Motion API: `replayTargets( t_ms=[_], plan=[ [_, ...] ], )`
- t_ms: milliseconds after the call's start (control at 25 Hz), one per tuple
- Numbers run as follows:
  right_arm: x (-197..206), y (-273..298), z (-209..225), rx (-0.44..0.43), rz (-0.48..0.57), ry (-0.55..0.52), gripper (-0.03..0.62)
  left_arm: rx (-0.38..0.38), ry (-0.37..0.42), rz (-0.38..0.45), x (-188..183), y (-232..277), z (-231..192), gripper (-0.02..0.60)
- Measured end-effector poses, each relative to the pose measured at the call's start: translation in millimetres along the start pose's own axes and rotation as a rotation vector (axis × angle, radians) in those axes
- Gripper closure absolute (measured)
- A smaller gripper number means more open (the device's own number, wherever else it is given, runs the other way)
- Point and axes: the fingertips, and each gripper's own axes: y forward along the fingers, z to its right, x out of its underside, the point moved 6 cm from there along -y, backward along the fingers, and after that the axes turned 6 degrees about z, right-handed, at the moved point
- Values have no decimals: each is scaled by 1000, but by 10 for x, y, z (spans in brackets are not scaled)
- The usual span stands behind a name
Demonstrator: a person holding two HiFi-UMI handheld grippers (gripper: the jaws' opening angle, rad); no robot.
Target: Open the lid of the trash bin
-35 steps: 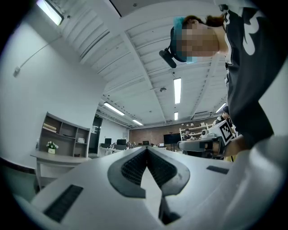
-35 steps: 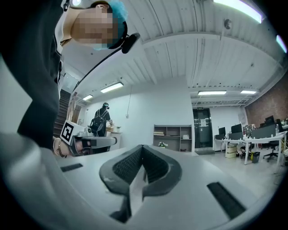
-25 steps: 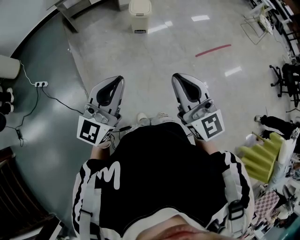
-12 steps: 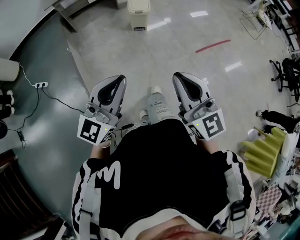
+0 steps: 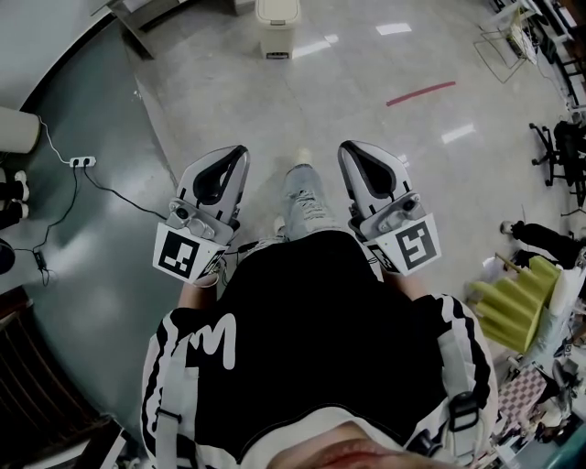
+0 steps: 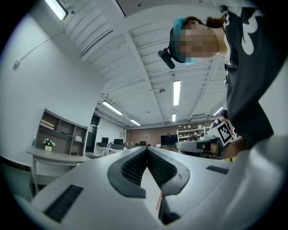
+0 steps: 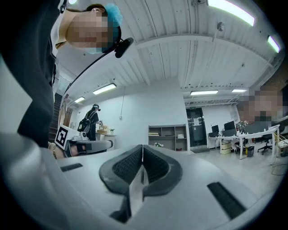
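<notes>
Now shut tip to tip on nothing: left gripper and right gripper, carried side by side and aimed far. Between them, a leg newly swung forward since a second ago. Far ahead on the pale floor, well apart from both claws, trash bin with lid down. Judging by that stride, mid-approach; too distant yet for any reach at the lid.

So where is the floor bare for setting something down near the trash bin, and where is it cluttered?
The pale floor is bare between the trash bin, the red line and the person's leg. Left, a power strip and cable cross the dark floor. The right edge is crowded: chair, wire rack, yellow foam.
</notes>
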Motion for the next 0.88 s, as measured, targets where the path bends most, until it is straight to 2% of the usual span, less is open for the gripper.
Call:
replayTargets(
  t_ms=[880],
  plan=[
    [268, 824, 769, 3, -41, 14, 582, -1, 4, -22, 314, 764, -754, 580]
  ],
)
